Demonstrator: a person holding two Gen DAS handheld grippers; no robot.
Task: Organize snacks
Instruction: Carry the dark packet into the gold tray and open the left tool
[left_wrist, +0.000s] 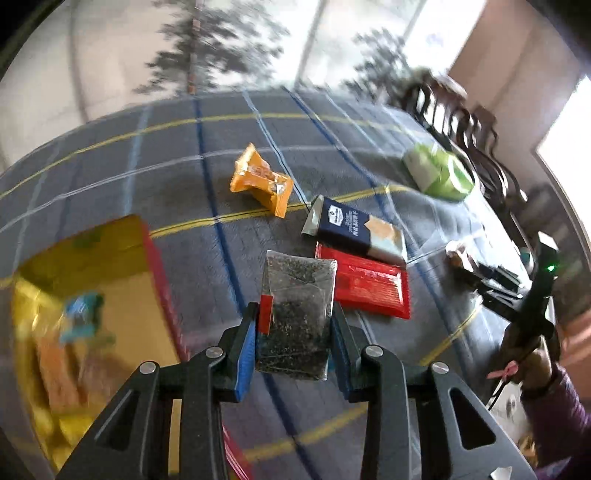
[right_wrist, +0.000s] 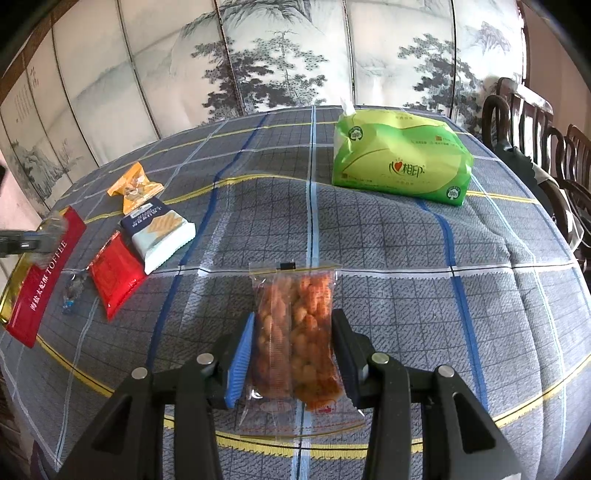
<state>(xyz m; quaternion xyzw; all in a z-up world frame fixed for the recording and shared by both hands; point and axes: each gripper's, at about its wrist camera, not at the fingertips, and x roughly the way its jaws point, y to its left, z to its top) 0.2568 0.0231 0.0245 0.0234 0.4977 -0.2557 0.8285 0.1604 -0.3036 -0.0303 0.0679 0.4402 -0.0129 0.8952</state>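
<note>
My left gripper (left_wrist: 293, 321) is shut on a clear packet of dark seeds (left_wrist: 297, 314) and holds it above the table, just right of the red and gold toffee box (left_wrist: 110, 251). My right gripper (right_wrist: 293, 328) is shut on a clear bag of orange-brown snacks (right_wrist: 295, 332) above the plaid tablecloth (right_wrist: 406, 266). An orange packet (left_wrist: 260, 179), a navy and white biscuit packet (left_wrist: 356, 229) and a red packet (left_wrist: 369, 282) lie on the cloth; they also show in the right wrist view: the orange packet (right_wrist: 135, 186), the biscuit packet (right_wrist: 159, 232) and the red packet (right_wrist: 116, 273).
The toffee box (right_wrist: 40, 273) sits at the table's left edge with several snacks inside. A green tissue pack (right_wrist: 400, 157) lies at the far right. Dark wooden chairs (right_wrist: 535, 136) stand along the right side. A painted folding screen (right_wrist: 258, 51) stands behind the table.
</note>
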